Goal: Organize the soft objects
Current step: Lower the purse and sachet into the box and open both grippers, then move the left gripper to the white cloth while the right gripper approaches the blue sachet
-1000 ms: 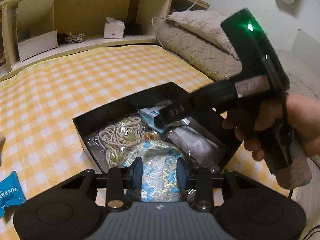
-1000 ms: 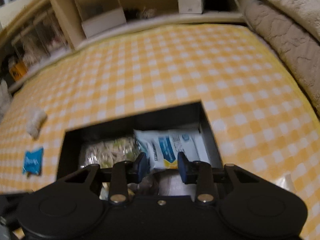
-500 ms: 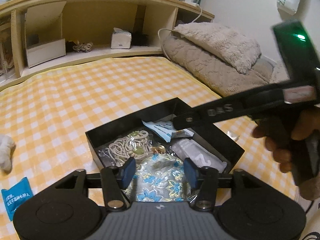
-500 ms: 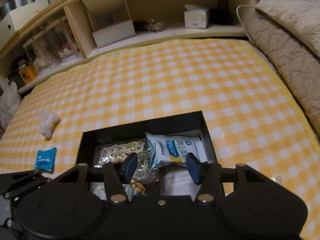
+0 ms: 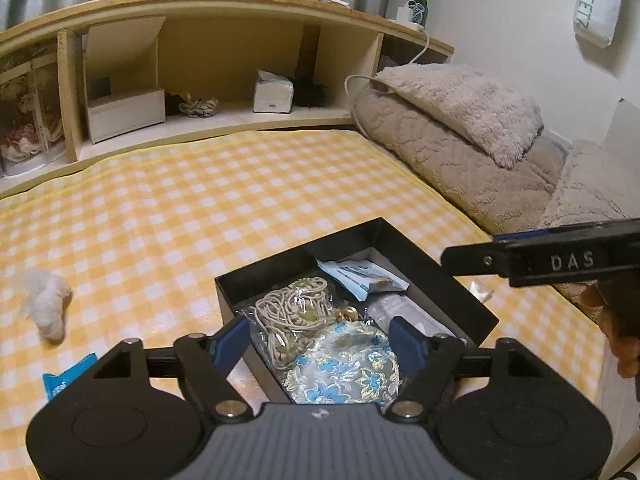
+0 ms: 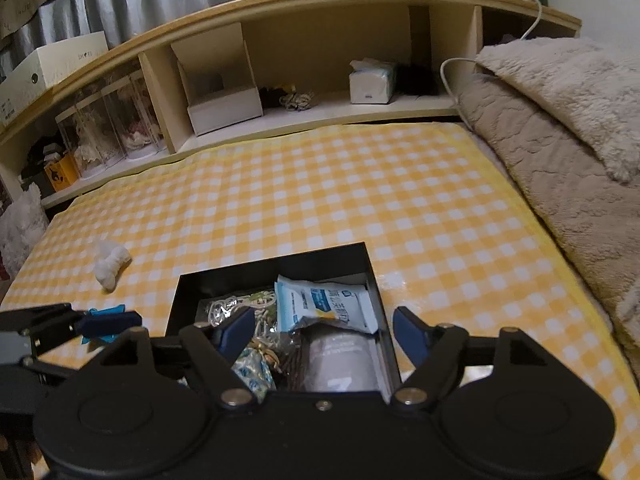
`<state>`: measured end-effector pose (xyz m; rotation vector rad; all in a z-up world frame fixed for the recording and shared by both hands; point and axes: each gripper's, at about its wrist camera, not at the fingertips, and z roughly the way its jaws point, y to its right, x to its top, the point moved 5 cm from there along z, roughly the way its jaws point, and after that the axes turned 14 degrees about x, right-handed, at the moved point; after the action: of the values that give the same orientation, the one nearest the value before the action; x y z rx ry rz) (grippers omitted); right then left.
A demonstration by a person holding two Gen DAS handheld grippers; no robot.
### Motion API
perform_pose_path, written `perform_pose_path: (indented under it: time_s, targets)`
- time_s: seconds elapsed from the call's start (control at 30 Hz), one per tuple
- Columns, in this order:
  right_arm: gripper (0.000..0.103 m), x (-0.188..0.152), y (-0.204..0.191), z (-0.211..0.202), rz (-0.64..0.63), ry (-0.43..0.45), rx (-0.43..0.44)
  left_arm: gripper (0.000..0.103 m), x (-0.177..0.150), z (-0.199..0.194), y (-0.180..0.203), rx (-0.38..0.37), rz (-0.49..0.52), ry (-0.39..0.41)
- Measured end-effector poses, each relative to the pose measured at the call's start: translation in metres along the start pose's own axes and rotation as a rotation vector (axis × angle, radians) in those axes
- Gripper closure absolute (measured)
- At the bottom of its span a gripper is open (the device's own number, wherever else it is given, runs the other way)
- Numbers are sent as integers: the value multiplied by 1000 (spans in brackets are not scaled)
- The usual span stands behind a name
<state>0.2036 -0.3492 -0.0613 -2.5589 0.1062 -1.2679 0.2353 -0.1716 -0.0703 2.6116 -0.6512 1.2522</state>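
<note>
You have spread both the left gripper (image 5: 320,338) and right gripper (image 6: 325,334) wide and lifted them off the black box (image 5: 436,264), both empty, so its contents sit released.

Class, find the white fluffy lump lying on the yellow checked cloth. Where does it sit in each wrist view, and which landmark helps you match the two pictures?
Left wrist view: white fluffy lump at the far left edge, left of the black box.
Right wrist view: the lump lies left of centre, up and left of the box.
Shared landmark: the tissue box on the shelf.
</note>
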Motion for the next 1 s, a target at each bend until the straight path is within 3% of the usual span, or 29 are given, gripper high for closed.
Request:
perform_pose_path:
  time_s: [0.47, 0.5, 0.53, 0.67, 1.0]
  targets:
    - [11, -19, 1, -26, -28, 12, -84, 1, 0, -18, -14, 58, -27, 9]
    - [9, -22, 1, -28, -28, 12, -88, 0, 0, -19, -15, 63, -30, 11]
    - [0, -24, 2, -31, -25, 13, -91, 0, -1, -20, -16, 67, -32, 12]
    - [0, -30, 3, -38, -17, 49, -104, 0, -4, -20, -20, 81, -36, 1]
    - [0, -37, 9, -30, 5, 22, -138, 0, -16, -10, -43, 117, -74, -5]
